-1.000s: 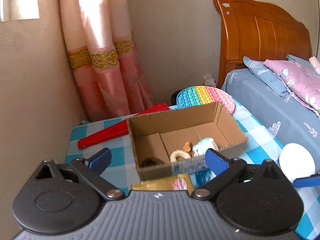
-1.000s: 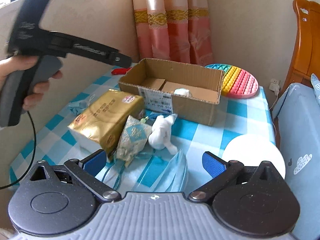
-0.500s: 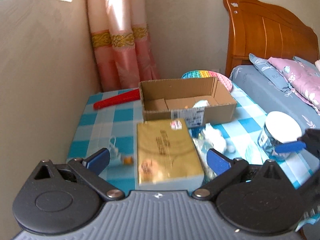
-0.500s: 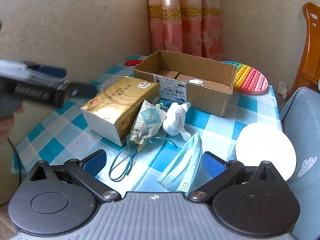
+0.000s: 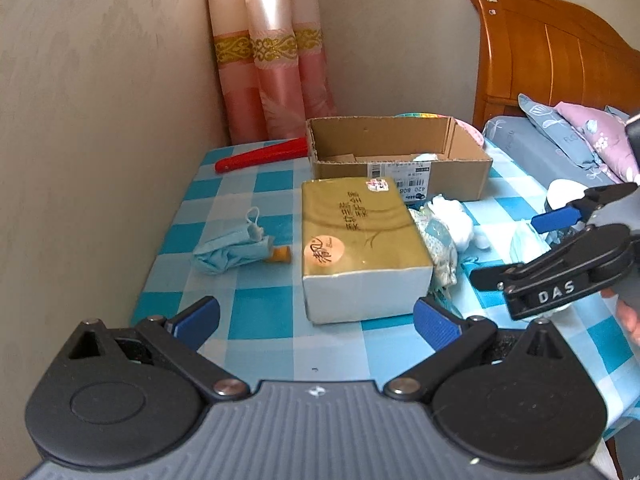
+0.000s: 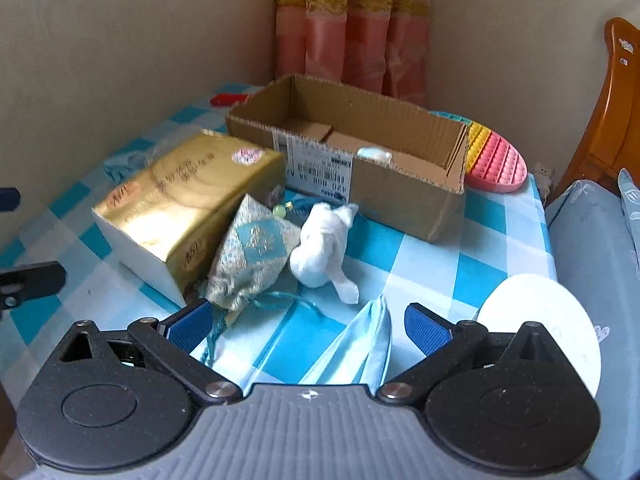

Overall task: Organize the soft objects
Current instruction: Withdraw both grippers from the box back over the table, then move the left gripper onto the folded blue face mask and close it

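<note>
Checked tablecloth (image 5: 260, 320), corner walls; pink curtain (image 5: 276, 80) at 12, bed (image 5: 568, 152) at 2. Both grippers (image 5: 316, 318) (image 6: 306, 322) released, empty.

White plush toy (image 6: 320, 246) lay on its side btwn gold tissue pack & cardboard box (image 6: 400, 196), touching patterned drawstring pouch (image 6: 252, 254). Flat blue mask (image 6: 352, 354) lay nearer the camera; crumpled blue mask (image 5: 230, 250) sat left of the pack.
</note>
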